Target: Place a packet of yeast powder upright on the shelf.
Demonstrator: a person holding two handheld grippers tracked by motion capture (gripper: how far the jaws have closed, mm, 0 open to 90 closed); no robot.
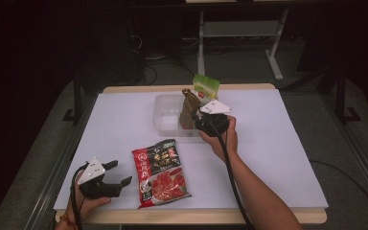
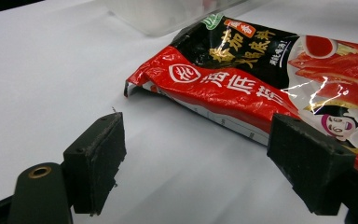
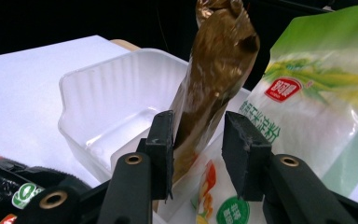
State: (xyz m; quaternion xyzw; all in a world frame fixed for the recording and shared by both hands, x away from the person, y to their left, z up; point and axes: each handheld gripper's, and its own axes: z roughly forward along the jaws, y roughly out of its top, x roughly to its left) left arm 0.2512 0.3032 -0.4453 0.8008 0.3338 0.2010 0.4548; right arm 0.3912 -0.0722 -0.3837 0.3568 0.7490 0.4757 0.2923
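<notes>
The right gripper (image 1: 195,116) sits at the clear tray's (image 1: 165,120) right wall, its jaws parted around the upright brown pouch (image 3: 214,79), which leans on the left pad with a gap at the right one. A green packet (image 1: 206,87) stands at one o'clock of it. At seven o'clock, the left gripper (image 1: 117,173) rests released beside the red soup-base packet (image 1: 160,172).
</notes>
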